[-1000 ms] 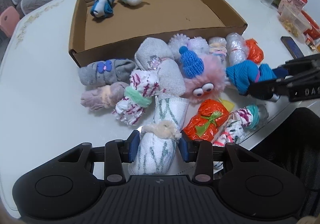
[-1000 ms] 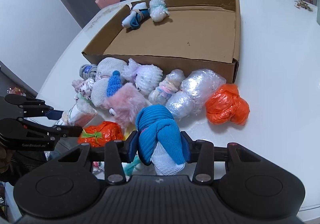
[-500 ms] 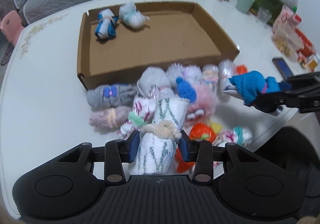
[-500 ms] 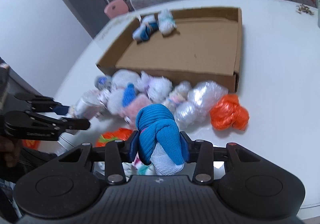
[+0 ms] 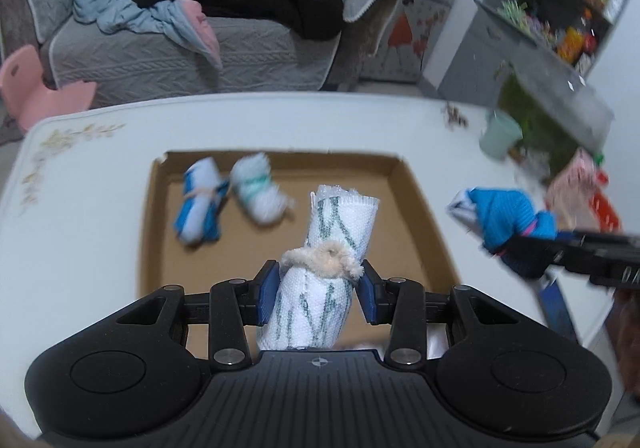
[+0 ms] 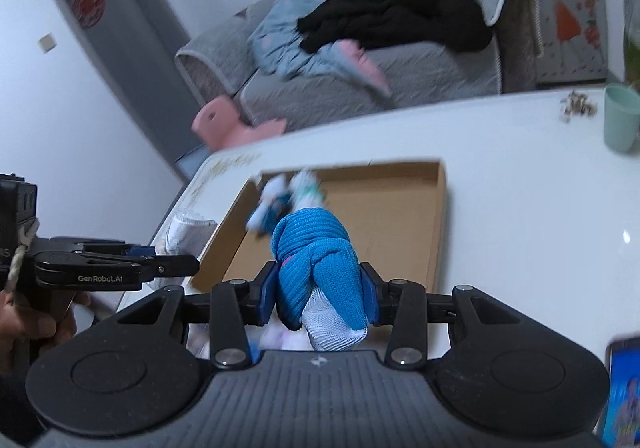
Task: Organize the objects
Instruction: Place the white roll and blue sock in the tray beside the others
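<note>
My left gripper (image 5: 318, 294) is shut on a white rolled sock with green marks (image 5: 320, 276), tied with a beige cord, held in the air over the near part of the open cardboard box (image 5: 420, 208). My right gripper (image 6: 318, 298) is shut on a blue rolled sock (image 6: 316, 252) with a white mesh end, raised above the box's near edge (image 6: 440, 224). In the left wrist view the right gripper with the blue sock (image 5: 508, 224) hangs to the right of the box. Two rolled socks, a blue-and-white one (image 5: 198, 208) and a white-and-green one (image 5: 258, 192), lie in the box's far left corner.
The box sits on a white table (image 5: 80, 216). A mint cup (image 6: 620, 120) and clutter stand at the far right, a phone (image 6: 622, 392) near the right edge. A grey sofa with clothes (image 5: 200, 20) lies beyond the table. The sock pile is hidden below both grippers.
Both grippers have risen with their socks and moved forward toward the box. The pile of socks on the table has dropped out of sight beneath them.
</note>
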Demonstrator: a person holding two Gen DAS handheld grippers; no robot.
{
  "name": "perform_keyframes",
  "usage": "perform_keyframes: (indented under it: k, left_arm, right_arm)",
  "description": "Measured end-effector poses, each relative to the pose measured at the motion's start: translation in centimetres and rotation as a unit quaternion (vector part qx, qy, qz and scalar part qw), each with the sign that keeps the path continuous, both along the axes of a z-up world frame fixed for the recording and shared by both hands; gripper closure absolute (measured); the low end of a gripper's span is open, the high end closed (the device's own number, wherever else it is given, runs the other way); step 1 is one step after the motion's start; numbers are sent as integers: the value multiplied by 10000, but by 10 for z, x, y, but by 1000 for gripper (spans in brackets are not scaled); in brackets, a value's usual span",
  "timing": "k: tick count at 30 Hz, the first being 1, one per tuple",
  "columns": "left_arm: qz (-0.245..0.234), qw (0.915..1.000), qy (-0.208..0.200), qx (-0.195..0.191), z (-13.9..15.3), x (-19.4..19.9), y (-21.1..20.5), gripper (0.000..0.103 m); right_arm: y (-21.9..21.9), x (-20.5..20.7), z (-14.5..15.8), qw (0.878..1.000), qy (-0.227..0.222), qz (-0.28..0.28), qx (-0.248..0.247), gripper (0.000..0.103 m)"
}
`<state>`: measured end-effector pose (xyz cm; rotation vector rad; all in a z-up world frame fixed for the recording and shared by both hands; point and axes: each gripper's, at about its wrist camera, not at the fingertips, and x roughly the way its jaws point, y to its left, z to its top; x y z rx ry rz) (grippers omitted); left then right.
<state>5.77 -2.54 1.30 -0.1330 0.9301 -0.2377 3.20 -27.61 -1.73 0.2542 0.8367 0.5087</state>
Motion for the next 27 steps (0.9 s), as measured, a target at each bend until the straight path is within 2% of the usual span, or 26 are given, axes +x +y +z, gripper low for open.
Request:
perform_keyframes:
  k: [4,6,9,11,14,18,23,27]
  left_arm:
    - [230,9993,131,-283,-24,49,-6,55]
    - [305,9990,140,-303,-36,72,-11,55]
    - [193,9997,54,-144,-53,99,-23,55]
    - [111,9997,96,-192,-69,114,-31,55]
    - [63,9996,240,-133,-96,124,-34,55]
    - [395,9983,421,11,-120,131,-17,55]
    - [699,9968,303,257,-123,126,-1,56]
    - [708,9967,312,246,-119,127,-1,56]
  right_arm:
    - [13,39,-10,9999,-50,-115,-75,64]
    - [19,56,-15,9998,-59,-180,-98,64]
    - [25,72,-24,9995,-48,-263,-137,64]
    - [27,81,-29,9993,-7,-330,-174,64]
    - [28,89,-42,9987,88,-372,-342,64]
    - [41,104,-61,9976,253,-414,-503,64]
    - [58,115,-72,9979,364,-358,-393,64]
    - [74,119,-77,9972,432,-292,-532,64]
